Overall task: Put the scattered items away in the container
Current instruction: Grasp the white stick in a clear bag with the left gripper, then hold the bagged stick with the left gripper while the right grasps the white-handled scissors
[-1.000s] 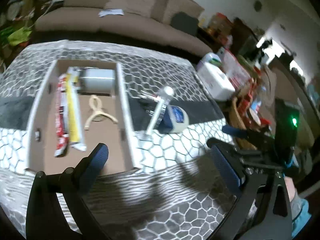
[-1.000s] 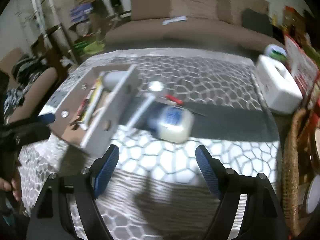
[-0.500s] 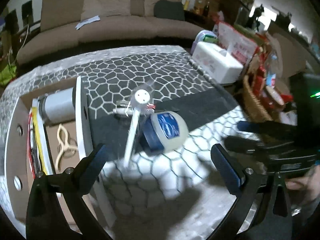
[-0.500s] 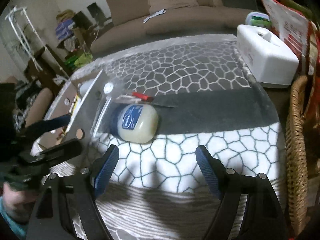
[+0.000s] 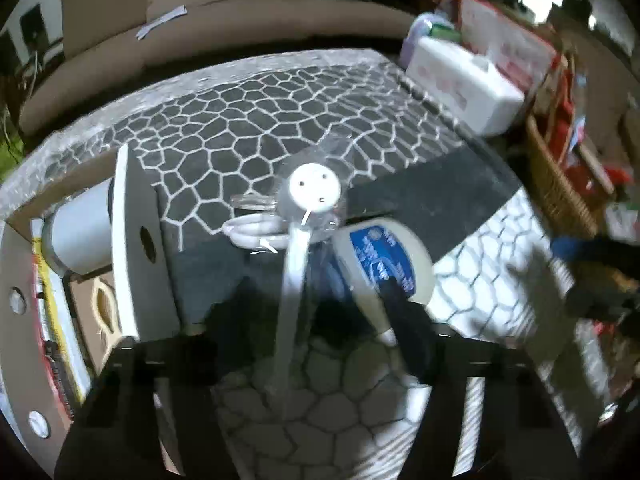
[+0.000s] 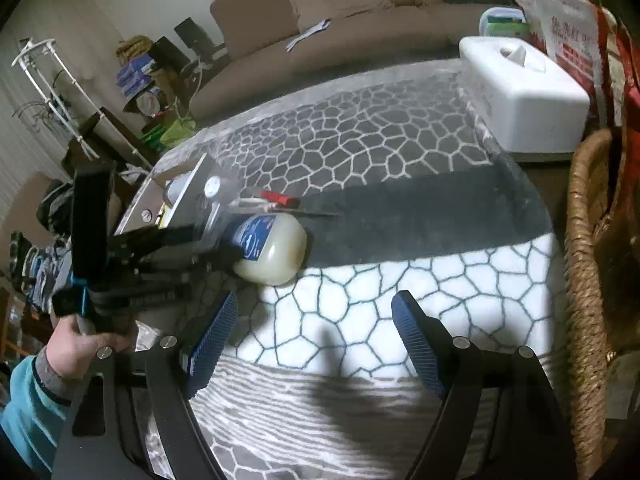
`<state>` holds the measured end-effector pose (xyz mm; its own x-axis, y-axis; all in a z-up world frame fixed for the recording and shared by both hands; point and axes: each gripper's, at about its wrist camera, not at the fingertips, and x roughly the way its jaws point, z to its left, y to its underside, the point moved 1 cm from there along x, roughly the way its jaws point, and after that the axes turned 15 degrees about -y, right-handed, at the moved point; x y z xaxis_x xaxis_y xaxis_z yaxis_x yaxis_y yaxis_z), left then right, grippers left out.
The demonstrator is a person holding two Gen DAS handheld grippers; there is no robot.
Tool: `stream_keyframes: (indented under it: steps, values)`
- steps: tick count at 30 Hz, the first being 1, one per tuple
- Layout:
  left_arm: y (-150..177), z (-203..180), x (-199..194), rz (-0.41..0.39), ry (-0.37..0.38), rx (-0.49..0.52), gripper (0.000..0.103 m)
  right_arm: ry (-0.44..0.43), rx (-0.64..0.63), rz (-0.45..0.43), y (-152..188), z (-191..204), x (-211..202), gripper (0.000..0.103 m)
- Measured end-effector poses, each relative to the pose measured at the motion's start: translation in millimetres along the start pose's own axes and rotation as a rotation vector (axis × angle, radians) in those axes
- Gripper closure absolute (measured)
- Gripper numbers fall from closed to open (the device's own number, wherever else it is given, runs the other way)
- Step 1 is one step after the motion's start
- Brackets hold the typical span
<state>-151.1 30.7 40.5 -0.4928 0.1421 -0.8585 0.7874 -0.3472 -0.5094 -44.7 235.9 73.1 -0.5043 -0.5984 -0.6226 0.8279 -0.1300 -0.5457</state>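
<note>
A small white hand fan (image 5: 314, 186) with a long handle (image 5: 292, 300) leans against a lotion jar (image 5: 384, 256) lying on its side on the patterned table. My left gripper (image 5: 304, 336) has come down over both. Its jaws are closing, with the fan handle and the jar's blue cap between them, and gaps still show beside the handle. The right finger (image 5: 412, 332) lies against the jar. Left of them is the open box (image 5: 128, 240), holding a white cylinder (image 5: 76, 236) and flat packets. My right gripper (image 6: 316, 344) hangs open over the table's front, holding nothing. It faces the jar (image 6: 272, 248) and the left gripper (image 6: 204, 244).
A red-handled tool (image 6: 280, 199) and a white cable loop (image 5: 248, 232) lie behind the jar. A white tissue box (image 6: 524, 96) stands at the far right corner, a wicker basket (image 6: 584, 264) off the right edge. A sofa (image 6: 340, 32) runs behind; a hand (image 6: 80, 348) holds the left gripper.
My left gripper has swung right from in front of the box to the fan and jar, dropped lower, and its jaws have narrowed around them. My right gripper has drifted slightly and stays open.
</note>
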Motion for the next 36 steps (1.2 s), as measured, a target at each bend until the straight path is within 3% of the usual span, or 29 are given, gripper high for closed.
stream_keyframes:
  steps: [1,2,8,16,25,31,36]
  values:
    - [-1,4,1,0.013,0.049,-0.038,0.07,-0.003,-0.004,0.001,0,1,0,0.021]
    - [-1,8,2,0.025,0.076,-0.062,0.073,-0.005,-0.008,0.002,0,2,-1,0.021]
    - [1,20,1,0.039,0.094,-0.16,0.083,-0.005,-0.008,0.002,1,2,-1,0.021]
    - [8,30,-44,-0.01,0.146,-0.244,0.085,-0.041,-0.004,-0.008,0,9,1,0.021]
    - [50,93,-116,-0.099,0.056,-0.361,0.085,-0.074,-0.054,-0.01,-4,37,3,0.021]
    - [78,132,-122,-0.093,0.018,-0.461,0.085,-0.061,-0.131,-0.003,-6,68,10,0.021]
    - [89,152,-127,-0.109,0.035,-0.515,0.085,-0.072,-0.172,0.007,-16,90,23,0.021]
